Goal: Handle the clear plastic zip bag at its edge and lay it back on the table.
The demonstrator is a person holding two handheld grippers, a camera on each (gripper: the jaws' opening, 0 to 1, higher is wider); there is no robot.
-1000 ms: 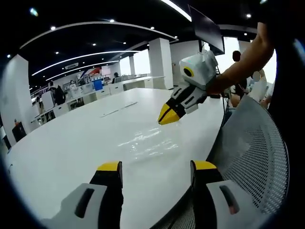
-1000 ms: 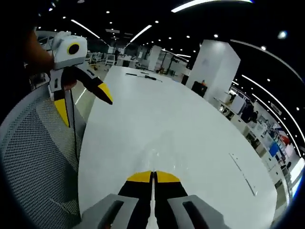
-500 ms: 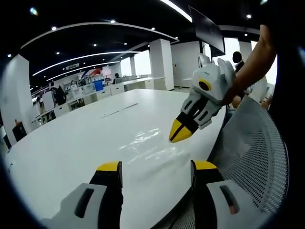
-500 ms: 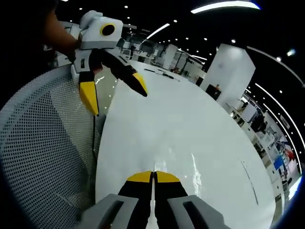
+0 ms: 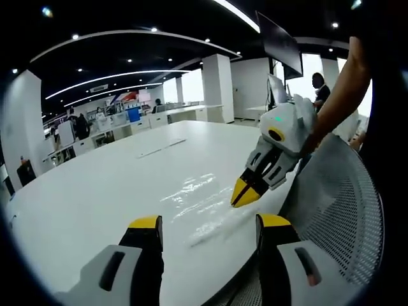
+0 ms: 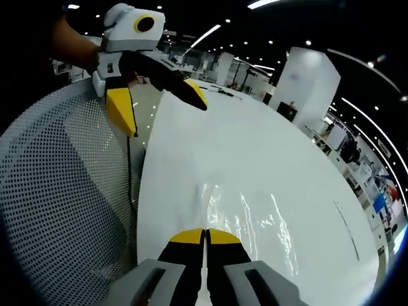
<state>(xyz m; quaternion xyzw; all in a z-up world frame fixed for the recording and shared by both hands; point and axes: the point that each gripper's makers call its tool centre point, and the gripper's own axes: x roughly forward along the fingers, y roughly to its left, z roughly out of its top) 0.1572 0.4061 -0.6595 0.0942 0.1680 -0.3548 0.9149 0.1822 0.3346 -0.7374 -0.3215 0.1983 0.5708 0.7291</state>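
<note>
A clear, crinkled plastic zip bag [image 5: 204,204] lay flat on the large white oval table [image 5: 95,191], close to the table's near edge, its glossy surface catching the ceiling lights. In the right gripper view the same bag [image 6: 248,217] spread out on the tabletop [image 6: 255,153] just ahead of that gripper's tips. The right gripper [image 5: 245,193], white-bodied with black arms and yellow tips, reached down at an angle in the left gripper view, held by a person's bare arm [image 5: 338,95]; its yellow tips were pressed together and sat at the bag's near edge, though whether any film was pinched between them could not be told. In its own view the right gripper [image 6: 204,237] showed its two yellow-capped jaws closed tight with only a thin seam between them. The left gripper [image 5: 209,223] had its two black, yellow-capped jaws standing well apart, hovering above the near edge of the table with nothing between them; in the right gripper view the left gripper [image 6: 159,105] appeared high above the table edge, likewise spread wide. A grey mesh chair back [image 5: 338,210] stood just beside the table edge. Beyond the table, a large office space held white pillars [image 5: 217,86], distant desks and ceiling strip lights.
</note>
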